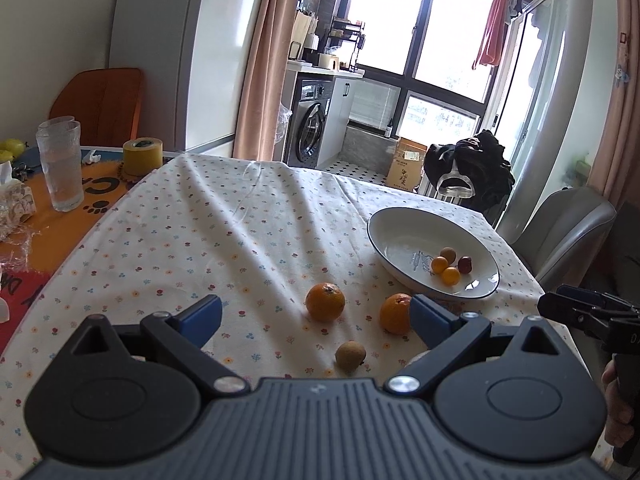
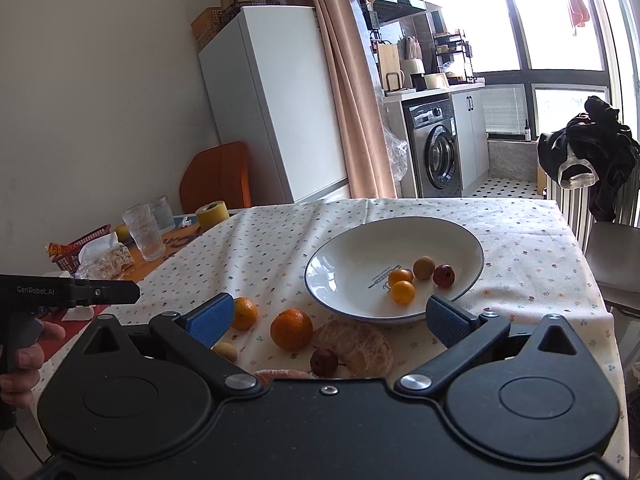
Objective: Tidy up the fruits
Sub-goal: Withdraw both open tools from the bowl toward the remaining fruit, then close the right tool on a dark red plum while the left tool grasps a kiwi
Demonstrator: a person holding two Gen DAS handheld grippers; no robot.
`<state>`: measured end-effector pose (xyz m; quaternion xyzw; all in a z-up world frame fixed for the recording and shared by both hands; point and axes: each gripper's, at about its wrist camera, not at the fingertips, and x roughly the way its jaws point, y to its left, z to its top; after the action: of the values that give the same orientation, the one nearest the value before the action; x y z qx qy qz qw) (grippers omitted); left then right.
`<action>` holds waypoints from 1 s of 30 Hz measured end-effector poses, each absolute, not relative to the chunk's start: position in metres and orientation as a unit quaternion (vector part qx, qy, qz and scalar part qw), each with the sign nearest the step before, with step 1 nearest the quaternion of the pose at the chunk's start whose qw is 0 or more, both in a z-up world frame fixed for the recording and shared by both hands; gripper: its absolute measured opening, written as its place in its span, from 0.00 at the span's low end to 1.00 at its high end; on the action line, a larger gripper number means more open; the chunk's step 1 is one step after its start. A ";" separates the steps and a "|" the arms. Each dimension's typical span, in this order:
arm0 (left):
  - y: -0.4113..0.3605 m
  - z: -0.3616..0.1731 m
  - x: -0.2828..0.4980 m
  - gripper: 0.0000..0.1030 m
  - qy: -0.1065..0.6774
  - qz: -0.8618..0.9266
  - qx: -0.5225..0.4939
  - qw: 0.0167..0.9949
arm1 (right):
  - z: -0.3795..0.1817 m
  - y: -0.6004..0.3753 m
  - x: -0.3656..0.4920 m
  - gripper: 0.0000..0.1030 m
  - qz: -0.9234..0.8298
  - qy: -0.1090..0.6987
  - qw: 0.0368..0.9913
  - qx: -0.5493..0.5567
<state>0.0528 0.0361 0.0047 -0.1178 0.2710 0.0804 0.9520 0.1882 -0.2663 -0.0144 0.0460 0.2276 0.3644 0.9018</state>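
White bowl (image 2: 460, 240) holds four small fruits, gathered low at your near side: collection point.

Your right gripper (image 2: 328, 316) gapes wide, empty. Near orange (image 2: 291, 329) lies between fingers; croissant (image 2: 356, 346) and red date (image 2: 323, 361) crowd it at 4 o'clock, bowl rim at 1 o'clock.

Your left gripper (image 1: 316, 318) also spread, empty; orange (image 1: 325, 302) and longan (image 1: 350, 355) sit apart, cloth clear at 10 o'clock.
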 end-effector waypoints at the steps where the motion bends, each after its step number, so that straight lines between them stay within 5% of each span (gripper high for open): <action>1: 0.037 0.004 0.052 0.96 0.271 0.079 -0.118 0.952 | -0.015 -0.267 0.188 1.00 0.366 0.231 0.900 0.047; 9: 0.036 -0.006 0.050 0.91 0.270 0.069 -0.112 0.954 | -0.026 -0.262 0.184 0.98 0.363 0.244 0.899 0.033; 13: 0.034 -0.015 0.056 0.79 0.280 0.057 -0.114 0.952 | -0.032 -0.257 0.188 0.77 0.368 0.261 0.892 0.033; 19: 0.034 -0.029 0.068 0.62 0.296 0.041 -0.121 0.947 | -0.042 -0.245 0.193 0.60 0.371 0.275 0.887 0.024; 30: 0.032 -0.048 0.089 0.47 0.314 0.020 -0.135 0.940 | -0.055 -0.228 0.205 0.46 0.377 0.304 0.875 0.011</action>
<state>0.0893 0.0319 -0.0480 -0.1348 0.3137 0.0199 0.9397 0.2047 -0.2279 -0.0552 0.0111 0.3035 0.3768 0.8751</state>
